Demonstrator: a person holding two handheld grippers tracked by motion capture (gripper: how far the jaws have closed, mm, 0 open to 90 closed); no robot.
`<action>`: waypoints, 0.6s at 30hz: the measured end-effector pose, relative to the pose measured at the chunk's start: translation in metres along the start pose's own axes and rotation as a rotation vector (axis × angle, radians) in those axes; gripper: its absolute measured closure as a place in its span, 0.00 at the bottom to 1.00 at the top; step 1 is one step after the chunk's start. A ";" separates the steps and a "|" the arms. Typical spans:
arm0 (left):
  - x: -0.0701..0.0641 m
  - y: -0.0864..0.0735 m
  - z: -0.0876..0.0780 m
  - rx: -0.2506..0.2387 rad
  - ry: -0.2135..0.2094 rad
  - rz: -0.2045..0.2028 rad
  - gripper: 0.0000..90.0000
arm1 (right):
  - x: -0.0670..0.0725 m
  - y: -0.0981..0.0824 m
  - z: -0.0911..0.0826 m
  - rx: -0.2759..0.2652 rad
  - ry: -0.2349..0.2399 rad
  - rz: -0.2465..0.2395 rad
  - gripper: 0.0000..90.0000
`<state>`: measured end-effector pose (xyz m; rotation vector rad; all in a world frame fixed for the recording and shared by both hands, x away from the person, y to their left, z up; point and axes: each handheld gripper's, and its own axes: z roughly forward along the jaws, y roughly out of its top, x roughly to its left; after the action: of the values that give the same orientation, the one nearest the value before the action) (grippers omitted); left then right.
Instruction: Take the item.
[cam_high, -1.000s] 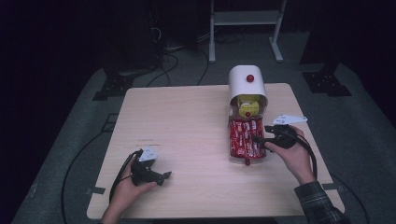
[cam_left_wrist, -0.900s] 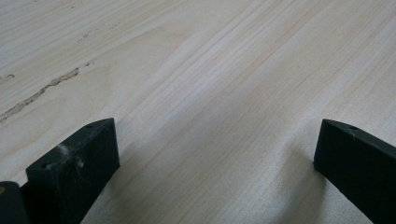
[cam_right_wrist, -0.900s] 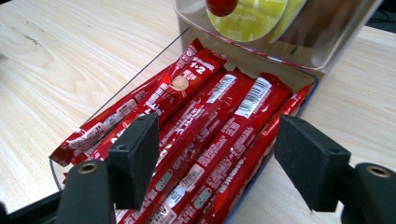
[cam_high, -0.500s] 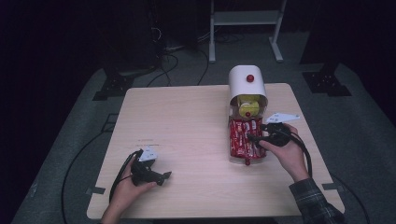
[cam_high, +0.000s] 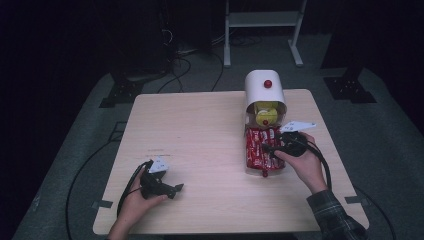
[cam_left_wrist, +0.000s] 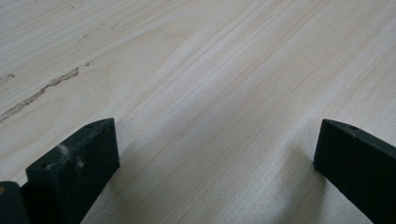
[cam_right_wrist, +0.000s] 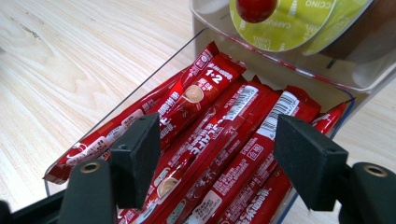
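Several red foil stick sachets (cam_right_wrist: 219, 140) lie packed lengthwise in a clear plastic tray (cam_right_wrist: 154, 72) on my pale wooden worktop (cam_high: 200, 130); the topmost reads "1+2", others carry white barcode panels, the remaining print too small to read. Behind the tray, touching it, stands a white dome-shaped dispenser (cam_high: 263, 90) with a red round knob (cam_high: 268, 83); inside it sit yellow-green capsule lids (cam_right_wrist: 299, 18), one lettered "CINO", a second line partly legible as "CAPPU". My right gripper (cam_right_wrist: 219, 154) hovers just above the sachets, its fingers (cam_right_wrist: 137, 158) spread wide on either side of the pack, gripping nothing. My left gripper (cam_high: 172, 190) rests on bare worktop near the front edge, well apart from the tray, its fingers (cam_left_wrist: 77, 168) likewise wide apart and empty.
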<state>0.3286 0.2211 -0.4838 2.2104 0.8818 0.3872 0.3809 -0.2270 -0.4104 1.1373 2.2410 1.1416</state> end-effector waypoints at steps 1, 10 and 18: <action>0.000 0.000 0.000 0.000 0.000 0.000 0.00 | 0.000 0.000 0.001 0.000 0.000 0.001 0.35; 0.000 0.000 0.000 0.000 0.000 0.000 0.00 | 0.000 -0.003 0.006 0.019 0.005 -0.009 0.39; 0.000 0.000 0.000 0.000 0.000 0.000 0.00 | 0.002 -0.003 0.006 0.019 0.011 -0.018 0.45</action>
<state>0.3286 0.2212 -0.4838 2.2109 0.8815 0.3872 0.3824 -0.2232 -0.4165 1.1181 2.2708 1.1245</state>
